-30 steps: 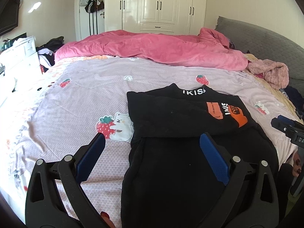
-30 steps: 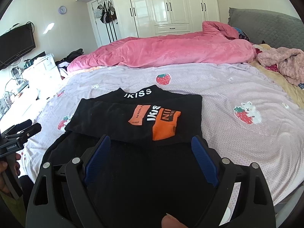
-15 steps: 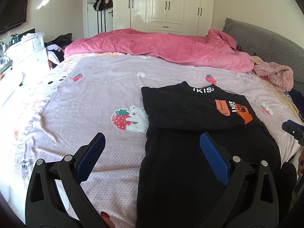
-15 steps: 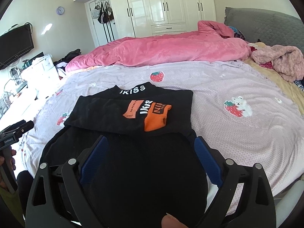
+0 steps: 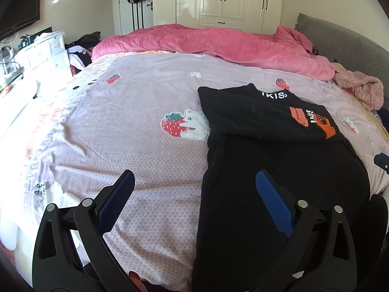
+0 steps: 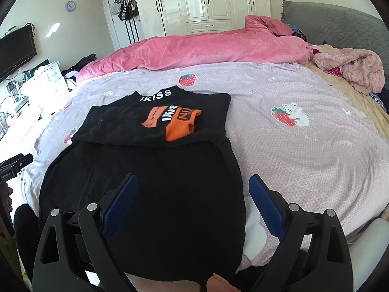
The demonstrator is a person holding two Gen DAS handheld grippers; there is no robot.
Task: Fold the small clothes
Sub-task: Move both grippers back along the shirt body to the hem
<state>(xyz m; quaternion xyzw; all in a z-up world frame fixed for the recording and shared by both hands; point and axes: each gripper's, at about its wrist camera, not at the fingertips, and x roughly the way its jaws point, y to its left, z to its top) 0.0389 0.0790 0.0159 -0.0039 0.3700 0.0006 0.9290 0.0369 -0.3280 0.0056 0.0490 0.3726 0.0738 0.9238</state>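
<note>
A black sweater (image 5: 279,170) with white letters at the collar and orange patches lies on the lilac bedspread (image 5: 136,112). Its sleeves are folded across the chest and its hem hangs over the near bed edge. It also shows in the right wrist view (image 6: 155,170). My left gripper (image 5: 194,182) is open and empty, above the sweater's left edge near the hem. My right gripper (image 6: 193,187) is open and empty, above the sweater's lower right part. The tip of the right gripper (image 5: 381,161) shows in the left wrist view, and the left gripper (image 6: 14,165) in the right wrist view.
A pink duvet (image 5: 218,46) lies across the far side of the bed. A pink fluffy garment (image 6: 350,70) sits at the right by the grey headboard (image 6: 340,26). White drawers (image 5: 43,56) and a TV (image 6: 17,51) stand at the left. A white wardrobe (image 6: 204,2) is behind.
Both grippers have pulled back and apart: the sweater has shifted right in the left view and left in the right view. Both stay open. The sweater has not moved.
</note>
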